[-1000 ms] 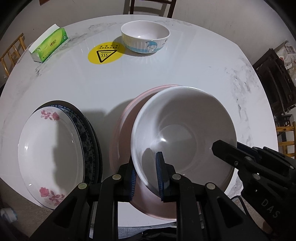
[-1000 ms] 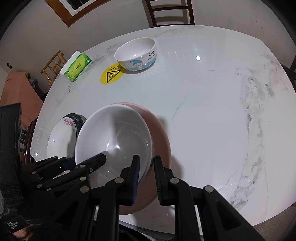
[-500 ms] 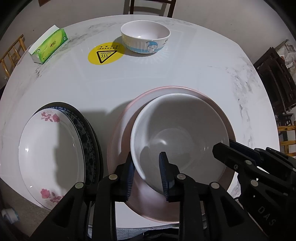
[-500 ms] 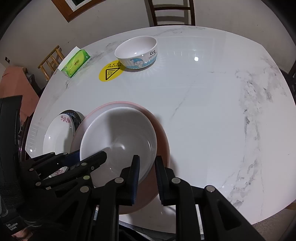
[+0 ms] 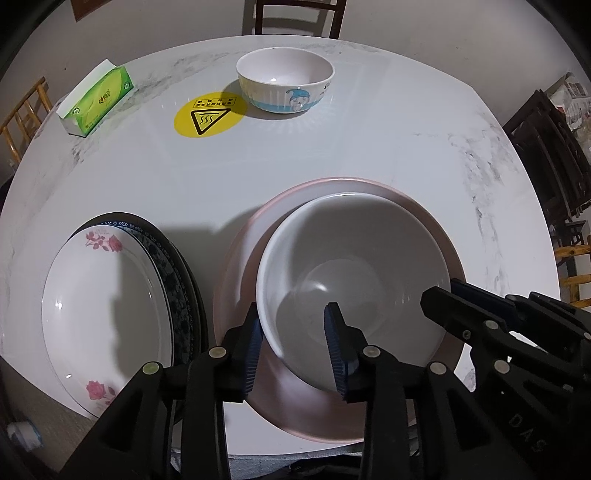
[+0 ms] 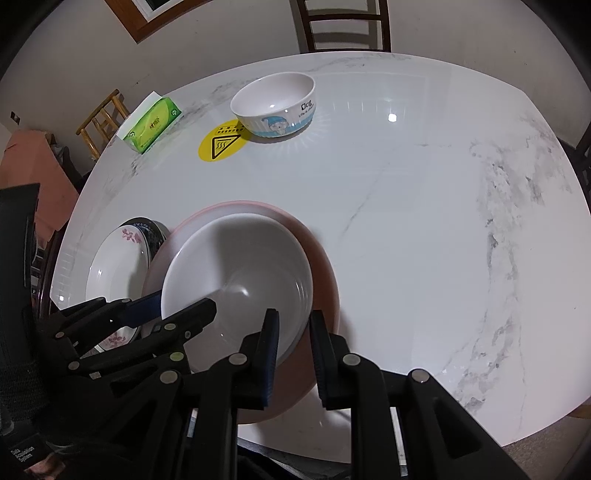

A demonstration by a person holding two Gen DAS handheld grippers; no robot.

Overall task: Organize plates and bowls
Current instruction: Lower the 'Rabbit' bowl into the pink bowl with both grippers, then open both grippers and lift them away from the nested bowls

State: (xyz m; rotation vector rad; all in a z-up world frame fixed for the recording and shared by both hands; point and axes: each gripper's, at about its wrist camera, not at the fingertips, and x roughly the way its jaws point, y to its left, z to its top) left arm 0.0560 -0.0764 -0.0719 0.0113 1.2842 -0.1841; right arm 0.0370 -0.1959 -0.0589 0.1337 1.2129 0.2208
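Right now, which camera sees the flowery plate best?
The left wrist view. There the rose-patterned plate shows nearly whole, with pink roses at its far and near edges, lying on a dark patterned plate. In the right wrist view the rose-patterned plate looks small, partly hidden behind the left gripper.

White marble-look table [image 5: 332, 155] w/ grey veins. Green tissue box [image 5: 98, 96] near far-left edge, lying flat. Round yellow hot-surface sticker [image 5: 209, 114] stuck on tabletop, right of box. Dark wooden chair [image 5: 297, 16] behind far edge. Light wooden chair [image 6: 101, 123] at left by wall. Framed picture corner [image 6: 147, 14] on wall.
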